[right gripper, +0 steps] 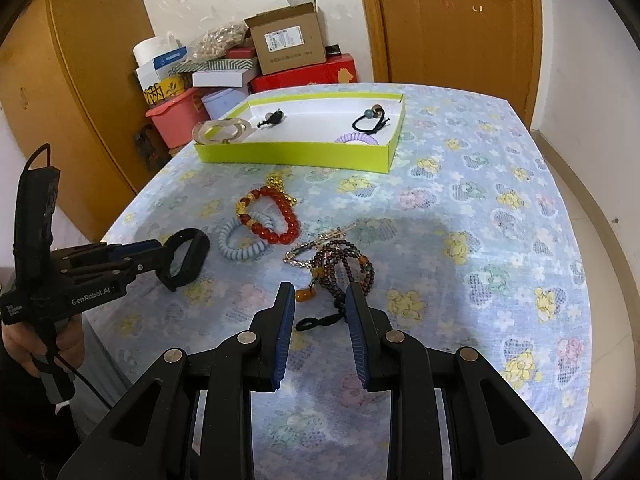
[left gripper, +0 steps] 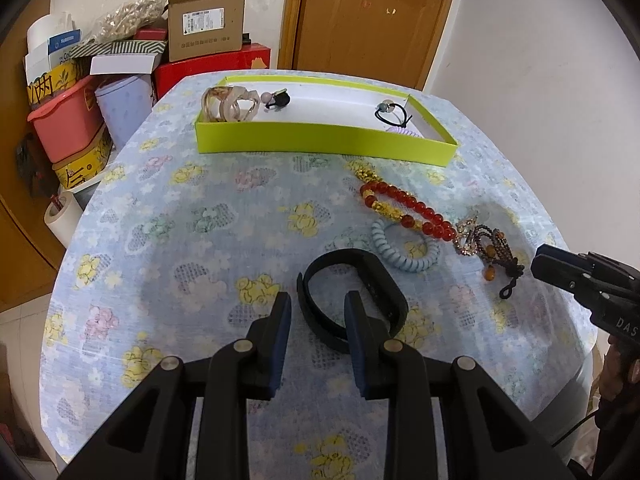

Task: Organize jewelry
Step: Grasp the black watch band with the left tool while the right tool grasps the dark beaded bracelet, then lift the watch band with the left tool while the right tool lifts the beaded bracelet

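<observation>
Working over the cloth-covered table (left gripper: 180,208), with wide bare cloth on its near and left parts and the edge dropping away close below both grippers. Aiming, judging by the layout, at the green tray (left gripper: 320,138) at the far side, already carrying several hair ties and a clip, with plenty of white floor free in its middle.

Bringing the left gripper (left gripper: 318,300) down on the black wristband (left gripper: 384,280), jaws parted, one finger outside the loop and the other inside, straddling the strap without pressing it. Probably calling next for closing on that strap, lifting clear, then carrying forward over the tray's near wall.

Hovering the right gripper (right gripper: 320,292) with jaws apart and gripping nothing, just short of the dark bead bracelet (right gripper: 348,260), its black cord lying ahead between the fingers.

Leaving the blue coil tie (left gripper: 400,256) and red bead bracelet (left gripper: 404,204) touching each other between band and tray, worth clearing on the way.
</observation>
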Demonstrator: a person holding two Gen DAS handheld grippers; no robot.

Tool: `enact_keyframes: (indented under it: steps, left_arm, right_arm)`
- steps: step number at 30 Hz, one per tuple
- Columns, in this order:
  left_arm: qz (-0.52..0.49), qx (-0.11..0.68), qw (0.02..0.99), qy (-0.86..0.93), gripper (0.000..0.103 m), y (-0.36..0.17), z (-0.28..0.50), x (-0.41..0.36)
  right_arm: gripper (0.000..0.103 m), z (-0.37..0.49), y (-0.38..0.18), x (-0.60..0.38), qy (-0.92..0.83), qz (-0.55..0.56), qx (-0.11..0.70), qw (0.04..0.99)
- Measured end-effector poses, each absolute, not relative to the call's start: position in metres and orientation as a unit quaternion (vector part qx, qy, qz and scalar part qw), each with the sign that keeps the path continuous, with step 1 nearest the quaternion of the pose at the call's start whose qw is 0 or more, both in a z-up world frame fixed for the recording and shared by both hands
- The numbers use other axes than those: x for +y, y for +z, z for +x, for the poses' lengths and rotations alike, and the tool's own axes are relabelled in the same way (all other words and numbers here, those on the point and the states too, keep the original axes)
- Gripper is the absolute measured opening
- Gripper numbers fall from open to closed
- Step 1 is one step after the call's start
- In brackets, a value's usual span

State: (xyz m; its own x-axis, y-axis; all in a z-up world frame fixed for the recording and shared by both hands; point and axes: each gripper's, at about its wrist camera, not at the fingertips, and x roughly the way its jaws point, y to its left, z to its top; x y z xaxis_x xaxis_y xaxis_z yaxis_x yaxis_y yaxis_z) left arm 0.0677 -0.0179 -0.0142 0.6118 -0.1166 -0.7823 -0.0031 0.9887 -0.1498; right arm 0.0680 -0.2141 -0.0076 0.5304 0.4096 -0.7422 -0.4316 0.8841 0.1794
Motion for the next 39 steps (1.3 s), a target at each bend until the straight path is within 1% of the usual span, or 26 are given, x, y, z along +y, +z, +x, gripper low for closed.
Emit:
enact_keyframes:
  steps: [16, 21, 22, 24, 28, 39]
  left_arm:
    - [-0.055, 0.437, 0.897, -0.024, 0.029, -0.022, 0.075, -0.021]
    - [-0.034, 0.433, 0.901, -0.015, 0.028, -0.023, 0.076, -0.026]
    - [-0.027, 0.432, 0.901, -0.013, 0.027, -0.023, 0.076, -0.028]
    - [-0.014, 0.429, 0.903, -0.006, 0.021, -0.023, 0.077, -0.030]
    - [-0.013, 0.427, 0.904, -0.002, 0.009, -0.023, 0.078, -0.028]
    - [-0.035, 0.421, 0.906, -0.018, 0.008, -0.016, 0.070, -0.025]
  right_arm:
    - [0.027, 0.086, -0.033, -0.212, 0.214, -0.025, 0.458, 0.863]
    - [0.027, 0.087, -0.034, -0.207, 0.209, -0.042, 0.450, 0.867]
    - [0.027, 0.086, -0.034, -0.206, 0.208, -0.048, 0.447, 0.869]
    - [0.017, 0.085, -0.035, -0.204, 0.202, -0.061, 0.443, 0.872]
    - [0.016, 0.084, -0.035, -0.207, 0.201, -0.056, 0.440, 0.873]
    - [0.015, 0.071, -0.008, -0.220, 0.203, -0.032, 0.404, 0.891]
